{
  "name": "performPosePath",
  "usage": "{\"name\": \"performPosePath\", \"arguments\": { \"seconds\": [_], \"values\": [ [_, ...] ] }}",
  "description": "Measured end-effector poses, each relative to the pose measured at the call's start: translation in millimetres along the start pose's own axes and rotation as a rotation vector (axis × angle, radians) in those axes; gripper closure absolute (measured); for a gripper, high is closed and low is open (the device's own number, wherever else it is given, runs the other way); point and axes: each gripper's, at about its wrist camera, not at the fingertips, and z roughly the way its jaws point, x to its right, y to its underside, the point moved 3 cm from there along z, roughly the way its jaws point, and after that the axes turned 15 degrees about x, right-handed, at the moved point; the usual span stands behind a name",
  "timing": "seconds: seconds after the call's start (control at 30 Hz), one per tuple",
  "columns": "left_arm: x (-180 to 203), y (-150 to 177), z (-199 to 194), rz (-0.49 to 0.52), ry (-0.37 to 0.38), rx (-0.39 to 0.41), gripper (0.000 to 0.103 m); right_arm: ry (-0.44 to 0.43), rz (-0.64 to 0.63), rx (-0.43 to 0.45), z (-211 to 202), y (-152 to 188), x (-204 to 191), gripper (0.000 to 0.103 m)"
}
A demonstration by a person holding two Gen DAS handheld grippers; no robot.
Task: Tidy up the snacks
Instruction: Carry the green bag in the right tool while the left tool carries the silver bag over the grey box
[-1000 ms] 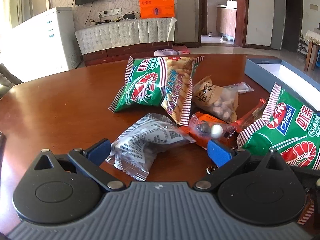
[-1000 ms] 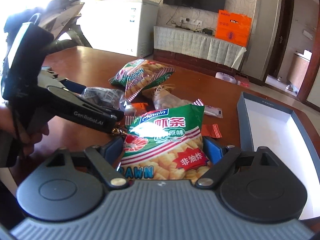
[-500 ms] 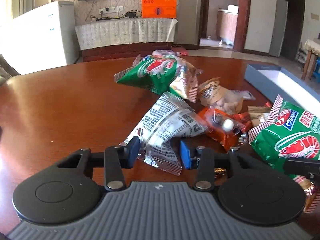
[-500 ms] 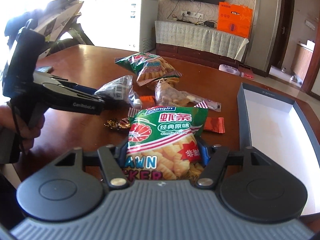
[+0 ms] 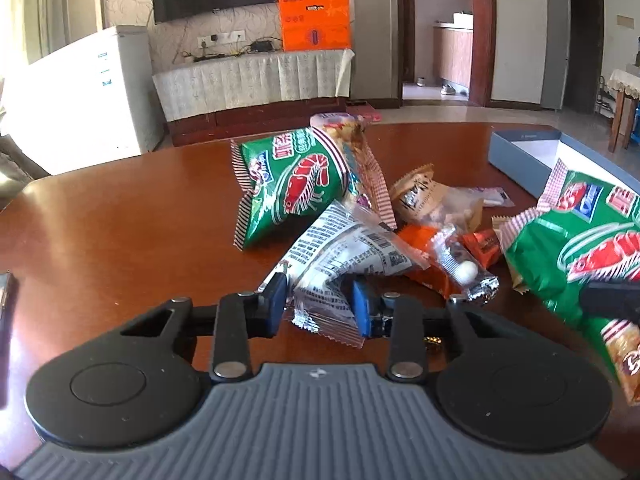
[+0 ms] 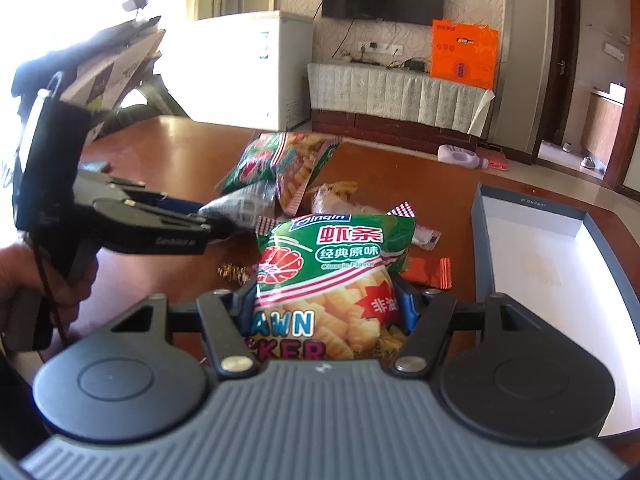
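Note:
My left gripper [image 5: 320,306] is shut on a grey printed snack packet [image 5: 340,256] and holds it just above the table; it also shows in the right wrist view [image 6: 240,208]. My right gripper [image 6: 326,306] is shut on a green prawn cracker bag [image 6: 332,272], lifted off the table; the same bag shows in the left wrist view [image 5: 580,256]. A second green prawn cracker bag [image 5: 296,184] lies on the wooden table [image 5: 120,232]. An open grey box [image 6: 560,256] with a white inside sits to the right.
Small snacks lie in the pile: an orange packet [image 5: 440,264], a tan nut bag [image 5: 432,200], a small orange sachet [image 6: 428,274] and a gold candy [image 6: 234,272]. A white chest freezer [image 5: 80,96] and a covered TV bench [image 5: 256,84] stand beyond the table.
Both grippers closed from open onto their packets and lifted them. The grey packet now hangs tilted in the left gripper; the green bag rose in the right gripper.

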Motion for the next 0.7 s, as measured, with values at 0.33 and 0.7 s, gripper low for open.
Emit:
{"name": "performPosePath", "arguments": {
  "seconds": [0.33, 0.7],
  "values": [
    [0.4, -12.4, -15.5, -0.028, -0.03, 0.052, 0.066, 0.015, -0.011, 0.065, -8.5, -11.1, -1.0, 0.037],
    [22.7, -24.2, -27.0, -0.011, 0.001, 0.089, 0.066, 0.061, -0.004, 0.113, -20.4, -22.4, 11.5, 0.037]
  ]
}}
